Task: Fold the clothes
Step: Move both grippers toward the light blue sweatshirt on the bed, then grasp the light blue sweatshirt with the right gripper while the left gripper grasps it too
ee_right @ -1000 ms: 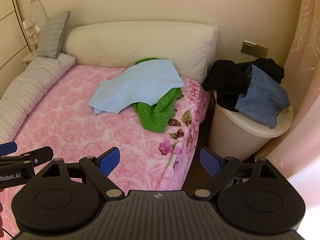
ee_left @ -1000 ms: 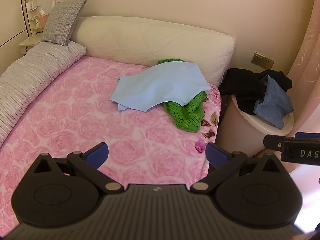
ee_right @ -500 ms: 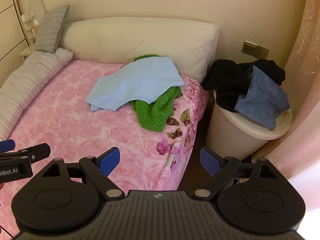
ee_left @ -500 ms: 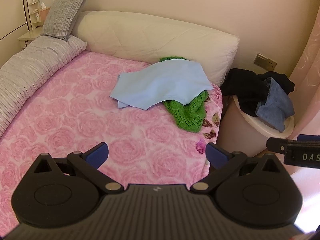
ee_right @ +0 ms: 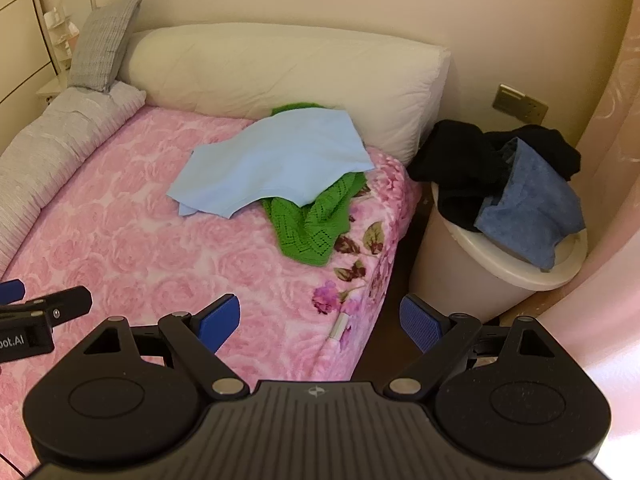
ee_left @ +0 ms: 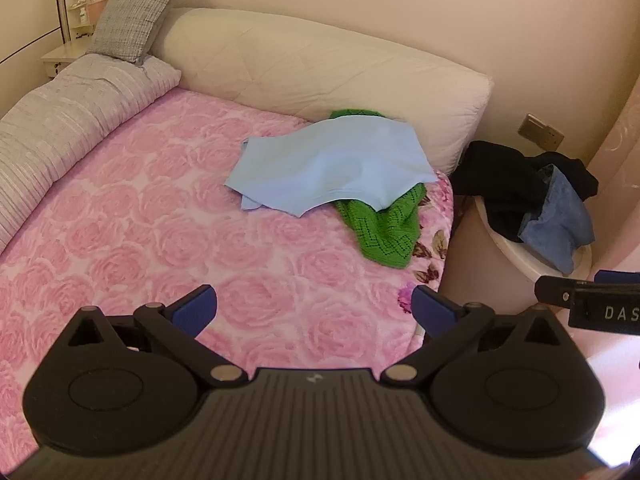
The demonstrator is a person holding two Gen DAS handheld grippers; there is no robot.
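Left wrist view: left gripper (ee_left: 314,306) spread wide and empty over the pink rose-patterned bedspread (ee_left: 140,240); right gripper (ee_right: 320,320) likewise parted, holding nothing, near the bed's corner. Pale blue cotton garment (ee_left: 332,168) lies rumpled over a green open-knit sweater (ee_left: 384,228) near the white padded headboard (ee_left: 320,68), well ahead of both grippers. Judged step: approach, nothing folded; next move calls for reaching forward to pinch the blue garment's edges.

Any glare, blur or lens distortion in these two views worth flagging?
Left wrist view: sharp, warm light, overexposed patch at lower right, fisheye bows the headboard cushion. Right wrist view: equally sharp, blown-out lower right beside the laundry basket, dark vignette in the corners.
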